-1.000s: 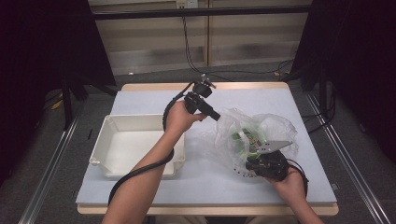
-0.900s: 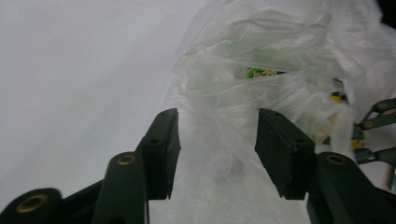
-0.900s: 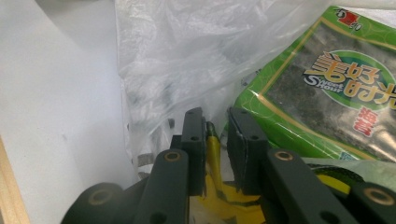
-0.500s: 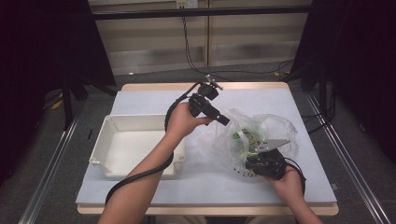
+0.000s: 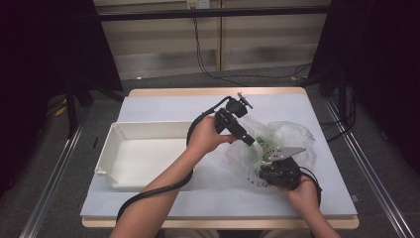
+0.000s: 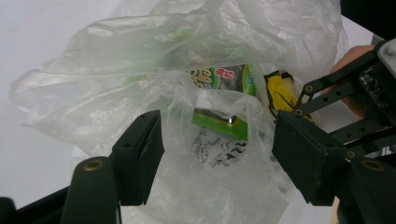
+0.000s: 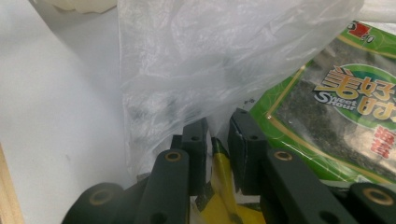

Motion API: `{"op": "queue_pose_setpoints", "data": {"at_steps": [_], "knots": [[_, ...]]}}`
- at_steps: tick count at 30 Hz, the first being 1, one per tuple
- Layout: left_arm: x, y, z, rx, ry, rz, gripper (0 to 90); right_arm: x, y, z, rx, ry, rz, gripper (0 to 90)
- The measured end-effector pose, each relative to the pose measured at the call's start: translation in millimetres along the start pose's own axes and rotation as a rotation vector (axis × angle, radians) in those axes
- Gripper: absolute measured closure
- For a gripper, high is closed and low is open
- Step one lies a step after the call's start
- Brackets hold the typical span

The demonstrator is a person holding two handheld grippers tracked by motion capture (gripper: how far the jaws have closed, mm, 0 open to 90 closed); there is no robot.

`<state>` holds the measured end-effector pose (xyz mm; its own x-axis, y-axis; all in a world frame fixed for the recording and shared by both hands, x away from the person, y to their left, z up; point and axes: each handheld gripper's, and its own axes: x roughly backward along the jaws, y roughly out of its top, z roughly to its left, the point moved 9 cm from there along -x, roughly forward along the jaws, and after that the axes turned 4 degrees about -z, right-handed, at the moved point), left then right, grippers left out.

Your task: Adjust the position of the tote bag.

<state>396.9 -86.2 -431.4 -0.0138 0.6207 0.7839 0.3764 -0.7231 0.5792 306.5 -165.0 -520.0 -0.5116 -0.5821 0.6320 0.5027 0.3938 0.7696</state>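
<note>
The left hand-held gripper (image 5: 253,143) reaches down from the upper left toward the plastic bag (image 5: 287,136) on the counter (image 5: 163,106), its tip at the bag's near-left side. In the left gripper view its jaws stand wide apart (image 6: 217,154), one on each side of a bulge of clear film, and it grips nothing; whether the jaw faces touch the film I cannot tell. Between them, through the plastic, show a green snack packet (image 6: 219,79) with printed lettering, a yellow packet (image 6: 280,93) just beside it, and a round printed label lower down.

The right hand-held gripper (image 5: 277,171) lies low at the bag's near edge, held by the right hand (image 5: 302,191), with its grey plate above it. In the right gripper view its jaws are nearly together (image 7: 217,140), pinching a fold of the bag's film (image 7: 196,84) that rises between them. A yellow packet (image 7: 224,186) sits between the jaw arms below, and a green seaweed snack packet (image 7: 345,121) lies just to the right inside the bag.

The bag sits crumpled on the right half of the counter. A white tray (image 5: 111,148) lies on the left half, apart from the bag, with the left forearm crossing its near right corner.
</note>
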Motion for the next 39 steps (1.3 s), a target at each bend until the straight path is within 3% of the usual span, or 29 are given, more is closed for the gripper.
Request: {"op": "queue_pose_setpoints", "data": {"at_steps": [8, 12, 17, 22, 24, 25, 29, 36, 37, 39], "knots": [[-14.3, -7.9, -4.7, -0.021, -0.011, 0.047, 35.5, 0.2, 1.7, -2.2, -0.02, 0.0, -0.011, 77.6], [-18.7, -11.8, -3.9, -0.041, -0.005, 0.075, 41.3, 0.0, 3.3, -2.2, -0.026, 0.005, -0.019, 77.8], [-22.7, -16.4, -5.8, -0.054, -0.018, 0.11, 59.8, -0.3, 5.6, -2.4, -0.04, 0.002, -0.032, 78.1], [-26.6, -23.9, -4.5, -0.049, -0.017, 0.139, 71.8, -0.2, 8.0, -3.0, -0.052, 0.004, -0.044, 78.1], [-26.7, -29.1, -3.7, -0.029, -0.032, 0.151, 87.2, 0.1, 9.8, -3.9, -0.055, 0.002, -0.048, 78.1], [-25.3, -30.4, -2.5, -0.034, -0.029, 0.159, 89.8, 0.2, 10.2, -4.6, -0.052, -0.002, -0.048, 78.1], [-18.8, -36.2, -2.7, -0.033, -0.032, 0.173, 90.0, 0.4, 9.8, -7.3, -0.055, -0.011, -0.044, 77.0], [1.9, -41.7, -2.0, -0.026, -0.02, 0.136, 90.0, 0.4, 10.4, -15.2, -0.068, -0.025, -0.043, 76.1], [5.2, -43.5, 0.0, -0.047, -0.021, 0.143, 90.0, 0.1, 9.8, -15.5, -0.064, -0.026, -0.038, 76.8], [9.7, -48.3, 0.3, -0.021, -0.006, 0.147, 90.0, -1.7, 7.5, -16.0, -0.062, -0.021, -0.026, 78.5]]}}
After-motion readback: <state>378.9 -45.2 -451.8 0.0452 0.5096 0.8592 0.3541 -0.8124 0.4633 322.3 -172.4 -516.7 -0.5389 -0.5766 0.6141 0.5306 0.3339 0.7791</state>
